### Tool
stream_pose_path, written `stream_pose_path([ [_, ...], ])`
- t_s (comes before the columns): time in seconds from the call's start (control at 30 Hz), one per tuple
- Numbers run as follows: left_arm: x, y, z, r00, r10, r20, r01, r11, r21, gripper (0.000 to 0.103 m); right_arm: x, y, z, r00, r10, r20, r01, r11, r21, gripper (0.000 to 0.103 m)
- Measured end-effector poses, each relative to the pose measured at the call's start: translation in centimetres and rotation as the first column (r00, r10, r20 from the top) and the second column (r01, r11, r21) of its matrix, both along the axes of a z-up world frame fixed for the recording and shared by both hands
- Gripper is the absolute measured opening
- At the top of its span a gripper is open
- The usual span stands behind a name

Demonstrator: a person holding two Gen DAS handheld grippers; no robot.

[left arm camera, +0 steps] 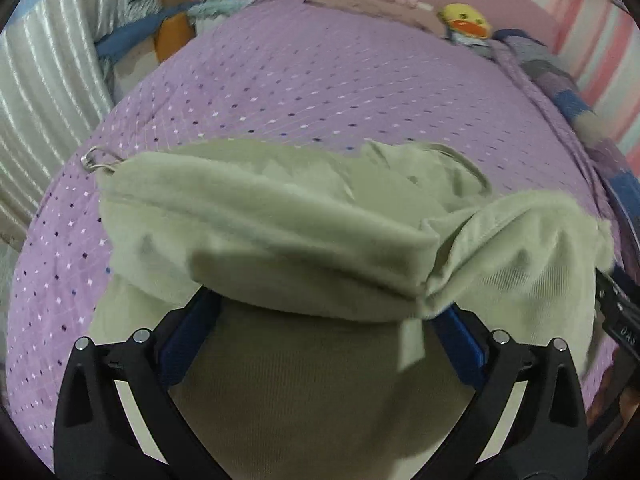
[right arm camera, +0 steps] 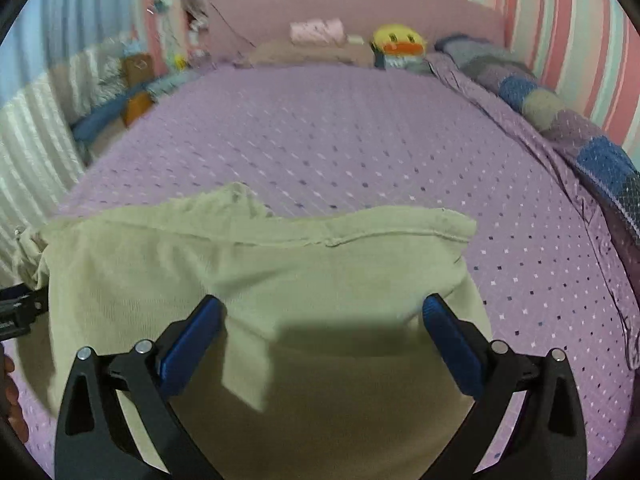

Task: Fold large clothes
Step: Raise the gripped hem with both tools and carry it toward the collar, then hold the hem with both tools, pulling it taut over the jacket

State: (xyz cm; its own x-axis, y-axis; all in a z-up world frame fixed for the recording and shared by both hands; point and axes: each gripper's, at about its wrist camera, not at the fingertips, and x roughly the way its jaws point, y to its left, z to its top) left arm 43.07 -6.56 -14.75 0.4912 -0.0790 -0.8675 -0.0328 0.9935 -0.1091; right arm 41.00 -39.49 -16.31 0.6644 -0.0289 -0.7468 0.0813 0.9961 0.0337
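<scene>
A pale green garment (left arm camera: 280,224) lies bunched and partly folded on the purple dotted bedspread (left arm camera: 320,80). My left gripper (left arm camera: 324,312) is open, its blue pads spread wide, with a fold of the cloth draped over the fingertips. In the right wrist view the same garment (right arm camera: 260,272) lies flatter, with a hemmed edge at the far side. My right gripper (right arm camera: 324,312) is open over the cloth, fingers wide apart, holding nothing. The other gripper shows at the left edge of the right wrist view (right arm camera: 16,312).
A metal hanger hook (left arm camera: 94,158) sticks out at the garment's left end. A yellow duck plush (right arm camera: 398,42), pink cloth (right arm camera: 318,30) and pillows lie at the headboard. A patchwork blanket (right arm camera: 560,120) runs along the right side. Curtains hang at the left.
</scene>
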Motion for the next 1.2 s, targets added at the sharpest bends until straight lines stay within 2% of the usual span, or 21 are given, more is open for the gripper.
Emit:
stream_pose_path([
  [0.1,2.6,0.4,-1.2,0.999,0.028,-0.021,-0.028,1.0,0.003,0.1,2.8,-0.5,-0.9,0.998,-0.051,-0.021,0.052,0.998,0.032,0.101],
  [0.27,5.7,-0.9,-2.4,1.0,0.022,0.004,-0.022,0.995,0.1,0.1,7.0,1.3,-2.6,0.997,-0.067,-0.031,0.065,0.996,-0.064,0.101],
  [0.33,7.0,-1.0,-3.1,1.0,0.028,0.011,-0.029,0.995,0.094,0.1,8.2,1.4,-3.3,0.998,-0.059,-0.029,0.057,0.996,-0.071,0.101],
  [0.47,8.7,0.0,-4.8,0.998,0.06,0.006,-0.06,0.997,0.043,0.1,9.9,0.6,-4.9,0.997,-0.057,-0.046,0.057,0.998,-0.004,0.102],
  [0.57,9.1,-0.2,-6.1,0.997,0.072,0.022,-0.073,0.996,0.053,0.1,9.7,0.6,-5.7,0.998,-0.066,-0.016,0.066,0.998,0.018,0.102],
  [0.67,8.8,-0.8,-6.8,0.994,0.077,0.072,-0.084,0.993,0.087,0.1,9.4,1.1,-6.5,0.996,-0.074,0.043,0.073,0.997,0.016,0.102],
  [0.73,8.5,-1.0,-7.1,0.992,0.085,0.096,-0.094,0.991,0.097,0.1,9.5,1.1,-6.8,0.996,-0.075,0.051,0.074,0.997,0.025,0.102],
  [0.9,8.8,-0.7,-7.0,0.994,0.078,0.07,-0.084,0.992,0.093,0.1,10.2,1.4,-7.0,0.997,-0.074,0.024,0.074,0.997,0.008,0.102],
  [1.0,9.5,-0.5,-5.8,0.995,0.093,0.032,-0.095,0.992,0.079,0.1,10.8,1.6,-6.2,0.995,-0.079,-0.058,0.078,0.997,-0.011,0.101],
  [1.07,9.3,-0.1,-3.7,0.988,0.139,0.062,-0.139,0.99,-0.004,0.1,11.1,1.5,-4.6,0.987,-0.141,-0.079,0.144,0.989,0.029,0.101],
  [1.13,9.7,-0.4,-1.9,0.984,0.153,0.089,-0.147,0.986,-0.072,0.1,10.6,1.2,-2.5,0.98,-0.201,0.002,0.198,0.967,0.162,0.101],
  [1.2,10.8,-1.2,-1.4,0.986,0.145,0.082,-0.14,0.988,-0.072,0.1,10.8,1.4,-1.9,0.971,-0.235,0.033,0.22,0.943,0.251,0.101],
])
